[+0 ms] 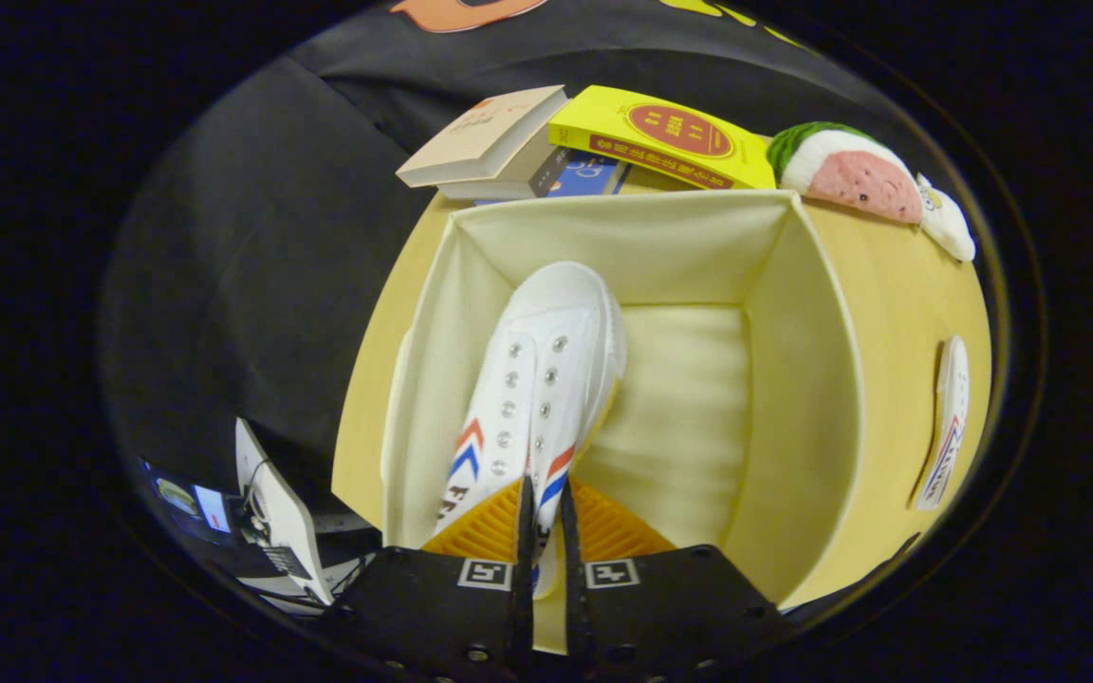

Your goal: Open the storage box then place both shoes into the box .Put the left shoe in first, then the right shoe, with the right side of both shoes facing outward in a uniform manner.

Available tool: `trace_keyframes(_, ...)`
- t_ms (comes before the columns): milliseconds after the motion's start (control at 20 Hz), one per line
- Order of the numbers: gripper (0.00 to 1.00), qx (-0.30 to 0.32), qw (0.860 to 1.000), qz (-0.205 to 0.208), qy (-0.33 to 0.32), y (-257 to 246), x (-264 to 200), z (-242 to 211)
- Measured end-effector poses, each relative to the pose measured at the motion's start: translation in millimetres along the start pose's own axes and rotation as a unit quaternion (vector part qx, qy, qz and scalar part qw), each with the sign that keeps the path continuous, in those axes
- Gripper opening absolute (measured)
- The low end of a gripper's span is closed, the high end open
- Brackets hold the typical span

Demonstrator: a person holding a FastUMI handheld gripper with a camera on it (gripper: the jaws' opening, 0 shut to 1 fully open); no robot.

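gripper: the gripper [544, 517] has its fingers squeezed nearly together, pinching the heel collar of the white canvas sneaker [537, 379]. Only a thin slot between them, with shoe fabric in it.

shoe in hand: it's inside the open storage box [793, 313], hanging or resting along the box's left wall, I can't tell which. Toe points straight away from the fingers toward the far wall, laces up, slightly tipped.

long axis: pretty much in line with the fingers, so heel nearest, toe farthest. That's the bit that matters for the next move imo.

box room: bare floor to the right of this shoe, looks like enough for a second one.

other shoe: the second sneaker [947, 427] lies on the yellow table [898, 313] outside the box's right wall, well apart from the fingers, lying lengthwise alongside the box.

stage (my guess): first shoe nearly placed, then let go, swing right.

background stuff: books [584, 142] and a watermelon plush [845, 171] beyond the box.
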State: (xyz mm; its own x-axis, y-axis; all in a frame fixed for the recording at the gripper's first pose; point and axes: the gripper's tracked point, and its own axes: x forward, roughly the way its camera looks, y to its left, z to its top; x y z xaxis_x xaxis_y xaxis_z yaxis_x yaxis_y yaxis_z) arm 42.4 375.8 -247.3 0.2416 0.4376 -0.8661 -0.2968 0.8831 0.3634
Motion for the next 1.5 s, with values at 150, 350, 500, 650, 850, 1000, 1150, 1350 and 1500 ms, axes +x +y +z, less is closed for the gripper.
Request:
trace_keyframes(150, 0.68, 0.006, 1.0, 0.013, -0.009, 3.3, -5.7, 9.0)
trace_keyframes(350, 0.89, 0.007, 0.998, 0.011, -0.064, -4.7, -40.4, 19.9)
trace_keyframes(500, 0.94, -0.007, 0.993, -0.002, -0.116, -25.8, -81.1, 22.6)
trace_keyframes(650, 0.94, -0.018, 0.987, -0.014, -0.159, -55.5, -128.6, 19.1)
trace_keyframes(850, 0.95, -0.041, 0.971, -0.053, -0.229, -122.9, -194.4, 24.1)
trace_keyframes(1000, 0.96, -0.042, 0.96, -0.096, -0.259, -194.2, -242.7, 15.1)
trace_keyframes(1150, 0.97, -0.032, 0.955, -0.155, -0.252, -281.9, -249.2, 0.4)
trace_keyframes(1350, 0.97, -0.019, 0.956, -0.206, -0.209, -385.9, -230.7, -17.9)
trace_keyframes(1500, 0.97, -0.012, 0.96, -0.218, -0.175, -433.8, -207.5, -26.7)
